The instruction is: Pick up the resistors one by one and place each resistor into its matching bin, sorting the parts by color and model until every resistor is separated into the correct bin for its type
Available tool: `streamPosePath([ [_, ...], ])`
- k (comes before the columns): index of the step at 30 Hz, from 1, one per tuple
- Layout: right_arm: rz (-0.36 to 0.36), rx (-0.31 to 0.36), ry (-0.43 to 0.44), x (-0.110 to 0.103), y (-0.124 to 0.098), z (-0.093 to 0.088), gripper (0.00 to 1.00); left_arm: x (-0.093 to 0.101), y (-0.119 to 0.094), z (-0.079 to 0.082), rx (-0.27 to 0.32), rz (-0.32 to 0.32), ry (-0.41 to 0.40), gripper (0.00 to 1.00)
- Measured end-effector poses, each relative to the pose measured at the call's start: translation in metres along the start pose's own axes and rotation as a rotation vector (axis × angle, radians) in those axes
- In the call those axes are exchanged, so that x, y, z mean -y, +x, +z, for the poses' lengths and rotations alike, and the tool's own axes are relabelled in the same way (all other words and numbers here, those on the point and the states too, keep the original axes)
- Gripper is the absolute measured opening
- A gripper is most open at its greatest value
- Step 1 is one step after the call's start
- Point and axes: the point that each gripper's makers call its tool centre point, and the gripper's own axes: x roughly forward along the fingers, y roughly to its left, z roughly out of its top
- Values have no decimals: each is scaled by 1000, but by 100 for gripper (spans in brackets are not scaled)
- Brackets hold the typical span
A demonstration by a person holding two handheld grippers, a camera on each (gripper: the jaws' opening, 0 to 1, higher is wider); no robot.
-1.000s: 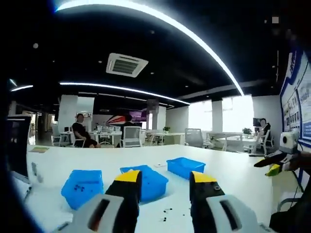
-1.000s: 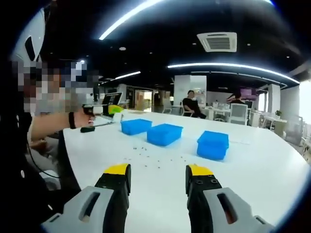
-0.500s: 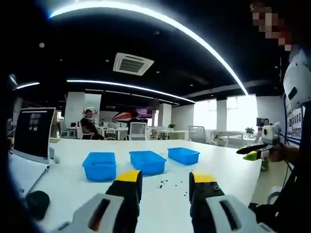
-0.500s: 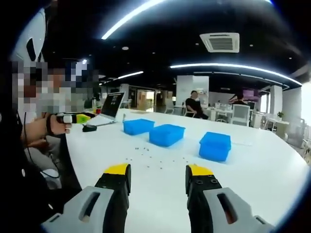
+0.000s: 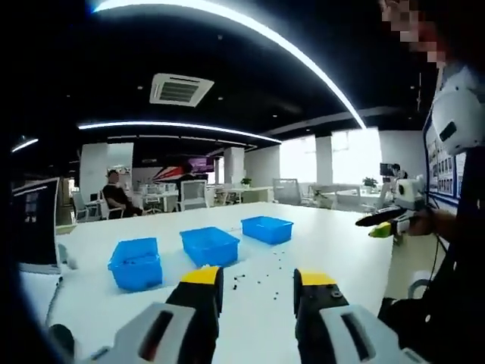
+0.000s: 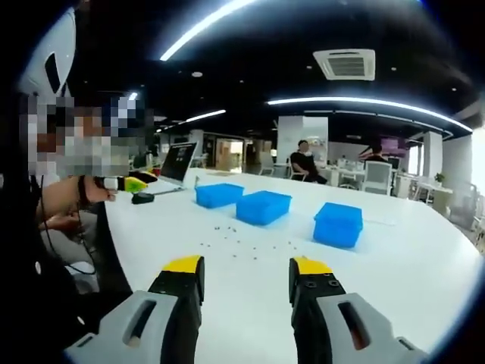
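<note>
White table (image 6: 424, 258) ahead of both pairs of fingers, in an open office with seated people far behind. Laptop (image 6: 176, 164) at the table's far-left edge in the right gripper view, a dark mouse-like lump beside it. Three blue bins (image 5: 210, 245) lined up beyond the fingertips, row running left to right across both views. Resistors (image 6: 241, 244) scattered loose between fingertips and bins; too small to read their direction. Left gripper (image 5: 258, 279) spread wide, empty. Right gripper (image 6: 246, 267) spread wide, empty, well short of the parts.
</note>
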Motion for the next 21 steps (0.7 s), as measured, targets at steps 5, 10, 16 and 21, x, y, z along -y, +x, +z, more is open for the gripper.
streamPosePath([
  [5, -5, 9, 12, 1, -1, -2, 46, 0, 21, 1, -84, -58, 84, 38],
  [10, -2, 4, 21, 1, -3, -7, 46, -7, 46, 7, -144, -93, 198, 35],
  [16, -1, -4, 27, 3, -5, -11, 46, -11, 89, 4, -268, -180, 318, 34],
  [21, -1, -15, 36, 3, -7, -17, 45, -9, 124, -15, -399, -274, 438, 34],
])
